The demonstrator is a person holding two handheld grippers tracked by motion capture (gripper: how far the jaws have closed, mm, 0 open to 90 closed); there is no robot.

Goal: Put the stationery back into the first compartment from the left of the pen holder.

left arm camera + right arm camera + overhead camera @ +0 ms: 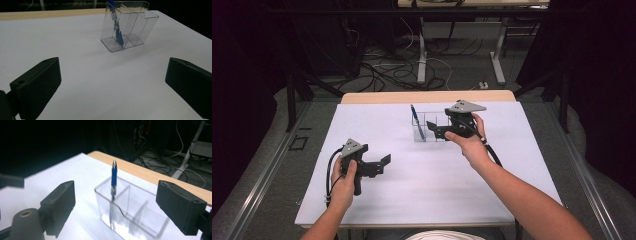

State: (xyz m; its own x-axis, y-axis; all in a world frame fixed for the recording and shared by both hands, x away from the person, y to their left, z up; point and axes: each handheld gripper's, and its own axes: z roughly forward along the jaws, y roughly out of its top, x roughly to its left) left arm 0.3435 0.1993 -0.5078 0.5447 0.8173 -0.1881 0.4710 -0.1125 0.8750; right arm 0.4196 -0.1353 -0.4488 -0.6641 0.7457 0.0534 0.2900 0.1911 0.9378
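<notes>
A clear plastic organiser (432, 127) with three compartments stands on the white table top, toward the back centre. A blue pen (417, 121) leans upright in its leftmost compartment. In the left gripper view the organiser (130, 25) and the pen (117, 27) lie ahead, well beyond the jaws. In the right gripper view the organiser (130, 212) sits just past the jaws, the pen (114, 180) rising from its near corner compartment. My right gripper (434, 131) is open, right beside the organiser. My left gripper (384, 162) is open over bare table at front left.
The white sheet (412, 175) covers most of the table, with a wooden strip (427, 96) along the far edge. Beyond it are table legs (422, 55) and loose cables (387, 70) on the floor. Dark curtains flank both sides.
</notes>
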